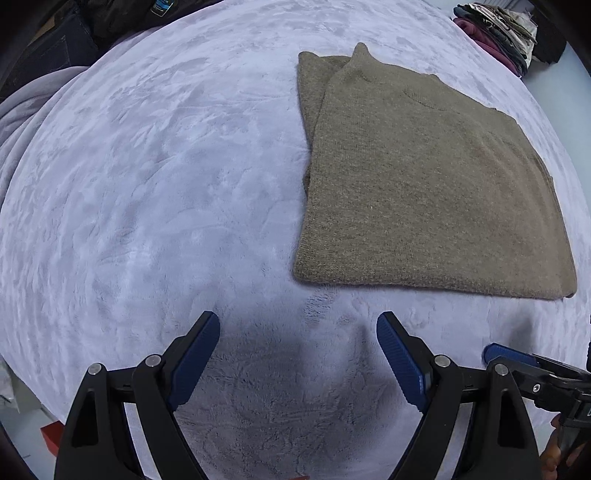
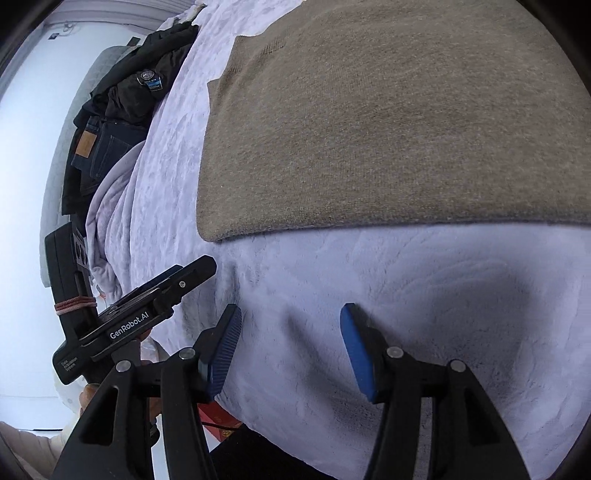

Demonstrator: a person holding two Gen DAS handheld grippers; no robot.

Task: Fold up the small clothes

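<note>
A brown knit sweater point(image 1: 424, 177) lies folded into a flat rectangle on a pale lilac fleece blanket point(image 1: 147, 184). My left gripper point(image 1: 298, 319) is open and empty, hovering over the blanket just short of the sweater's near edge. My right gripper point(image 2: 291, 312) is open and empty, also over the blanket near the sweater point(image 2: 369, 122), close to its near left corner. The right gripper's blue fingertip point(image 1: 496, 350) shows at the lower right of the left wrist view. The left gripper's body point(image 2: 147, 295) shows at the left of the right wrist view.
A stack of folded clothes point(image 1: 498, 33) sits at the far right corner of the blanket. Dark jeans and a black garment point(image 2: 118, 122) lie heaped along the blanket's far left side. A red box point(image 2: 221, 421) sits below the bed edge.
</note>
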